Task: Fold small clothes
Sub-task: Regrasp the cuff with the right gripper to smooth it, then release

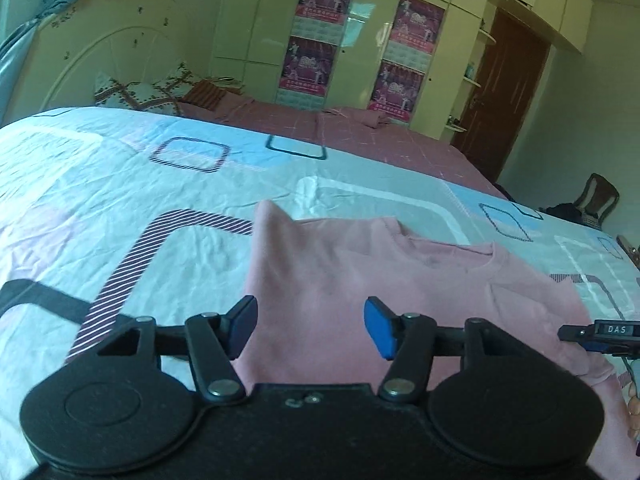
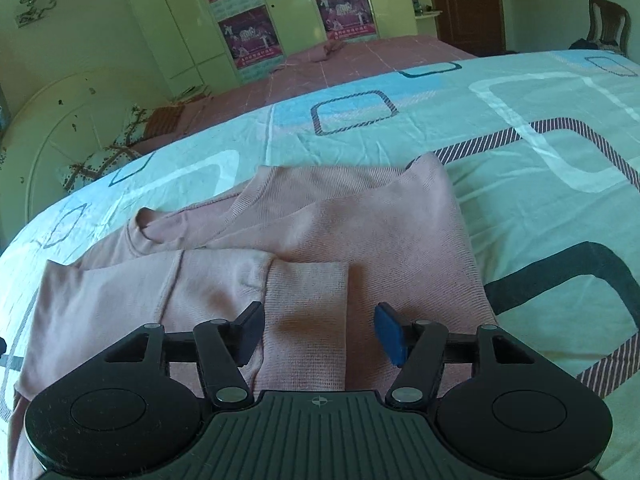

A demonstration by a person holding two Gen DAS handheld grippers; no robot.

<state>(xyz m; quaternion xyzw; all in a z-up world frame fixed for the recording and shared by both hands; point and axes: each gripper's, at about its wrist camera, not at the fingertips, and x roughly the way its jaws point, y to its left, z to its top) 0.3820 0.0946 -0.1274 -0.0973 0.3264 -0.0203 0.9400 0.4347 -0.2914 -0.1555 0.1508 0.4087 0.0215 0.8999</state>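
Pink knit fabric — a small sweater (image 2: 360, 216) — lies on the patterned bedsheet (image 2: 520, 128), partly folded as far as I can judge: 1 sleeve (image 2: 304, 304) is laid across the body, its ribbed cuff nearest the right gripper (image 2: 320, 334), and the neckline (image 2: 140, 224) shows at the far left. The right gripper hovers just above that cuff with its fingers spread, holding nothing. The left gripper (image 1: 310, 326) hangs over the sweater's near part, fingers also spread and empty; its view shows the other side folded in too. What seems left is doubling the body over into a compact bundle — no such fold shows yet.
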